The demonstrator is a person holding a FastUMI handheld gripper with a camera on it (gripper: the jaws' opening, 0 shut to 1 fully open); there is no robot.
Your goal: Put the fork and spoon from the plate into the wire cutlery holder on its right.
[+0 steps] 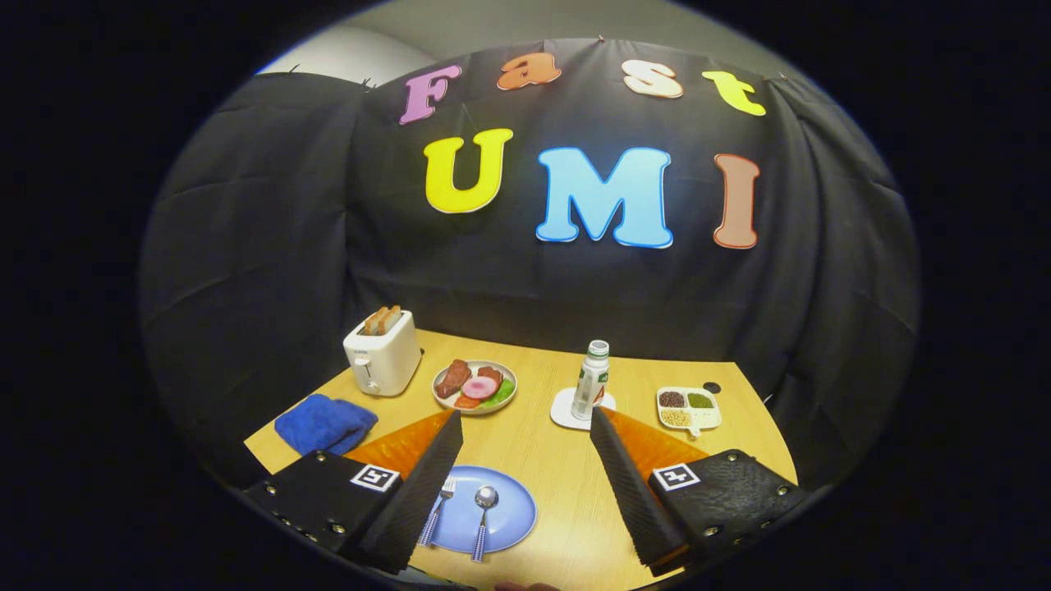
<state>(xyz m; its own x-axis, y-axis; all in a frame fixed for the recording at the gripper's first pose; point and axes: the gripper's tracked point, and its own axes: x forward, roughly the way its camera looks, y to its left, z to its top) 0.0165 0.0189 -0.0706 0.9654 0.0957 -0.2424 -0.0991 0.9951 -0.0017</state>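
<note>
Wooden table point(566, 492) against black cloth wall point(271, 246), tongs point(525, 427) spread wide.

Blue plate point(509, 513) — checked blue-and-white handles on fork point(436, 513) and spoon point(483, 519).

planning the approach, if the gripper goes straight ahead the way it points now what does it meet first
The open gripper would probably meet bare table, then the booth wall, passing between the food plate and the bottle; depth is unclear.

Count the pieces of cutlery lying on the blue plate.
2. The fork lies by the left finger of the open gripper; the spoon lies mid-plate, right of it.
</note>
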